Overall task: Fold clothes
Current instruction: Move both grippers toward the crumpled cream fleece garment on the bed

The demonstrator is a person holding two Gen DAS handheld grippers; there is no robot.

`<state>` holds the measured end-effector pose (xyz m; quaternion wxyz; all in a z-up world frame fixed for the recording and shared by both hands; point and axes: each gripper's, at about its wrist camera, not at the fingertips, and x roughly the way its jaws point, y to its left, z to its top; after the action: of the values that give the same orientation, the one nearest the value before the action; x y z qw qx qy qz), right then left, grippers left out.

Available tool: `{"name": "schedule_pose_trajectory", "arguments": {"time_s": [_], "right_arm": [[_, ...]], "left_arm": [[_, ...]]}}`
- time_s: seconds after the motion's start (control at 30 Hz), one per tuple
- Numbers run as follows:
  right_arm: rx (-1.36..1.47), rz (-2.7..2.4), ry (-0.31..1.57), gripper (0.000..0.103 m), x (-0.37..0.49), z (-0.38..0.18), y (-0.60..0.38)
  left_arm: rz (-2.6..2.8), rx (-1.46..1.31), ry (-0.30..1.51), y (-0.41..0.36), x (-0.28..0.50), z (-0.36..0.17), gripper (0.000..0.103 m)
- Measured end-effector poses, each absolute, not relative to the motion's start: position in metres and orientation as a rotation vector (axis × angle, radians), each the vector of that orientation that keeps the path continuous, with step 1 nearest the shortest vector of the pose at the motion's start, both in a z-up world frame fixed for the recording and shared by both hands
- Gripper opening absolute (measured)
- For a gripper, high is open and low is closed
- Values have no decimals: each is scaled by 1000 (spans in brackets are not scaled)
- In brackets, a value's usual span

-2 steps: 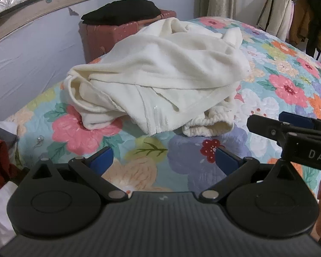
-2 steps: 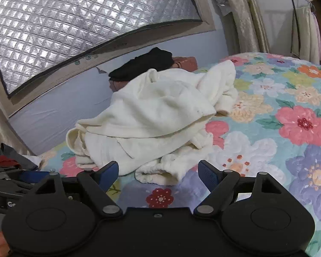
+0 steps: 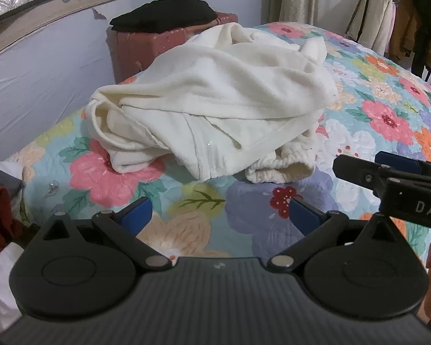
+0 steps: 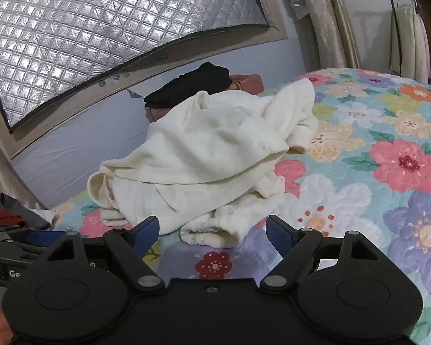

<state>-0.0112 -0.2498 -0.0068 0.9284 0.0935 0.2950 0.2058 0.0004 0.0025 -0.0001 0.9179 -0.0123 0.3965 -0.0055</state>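
A crumpled cream fleece garment [image 3: 215, 95] lies in a heap on the floral bedspread [image 3: 388, 120]; it also shows in the right wrist view [image 4: 209, 155]. A ribbed cuff [image 3: 275, 169] sticks out at its near edge. My left gripper [image 3: 219, 215] is open and empty, a short way in front of the heap. My right gripper [image 4: 212, 230] is open and empty, just short of the cuff [image 4: 212, 230]. The right gripper also shows at the right of the left wrist view [image 3: 388, 172].
A pink suitcase [image 3: 146, 46] with a black garment [image 3: 163, 14] on top stands behind the bed by the wall. Red and white clothes [image 3: 0, 215] lie at the left. A clothes rack [image 3: 402, 20] stands at the far right.
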Motion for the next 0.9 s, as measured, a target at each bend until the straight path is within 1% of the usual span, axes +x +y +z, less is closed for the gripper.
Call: {"name": "schedule_pose_trajectory", "arguments": {"time_s": [0.17, 0.27, 0.43, 0.9], "right_arm": [[200, 420, 598, 85, -11, -8, -250], [205, 419, 595, 89, -10, -8, -250], [208, 421, 590, 90, -11, -10, -250], [226, 446, 584, 92, -11, -17, -245]], "left_arm": [[-10, -30, 803, 9, 1, 0, 103], [-9, -33, 796, 12, 2, 0, 103], [-15, -101, 825, 22, 6, -4, 103], [35, -51, 824, 29, 6, -3, 103]]}}
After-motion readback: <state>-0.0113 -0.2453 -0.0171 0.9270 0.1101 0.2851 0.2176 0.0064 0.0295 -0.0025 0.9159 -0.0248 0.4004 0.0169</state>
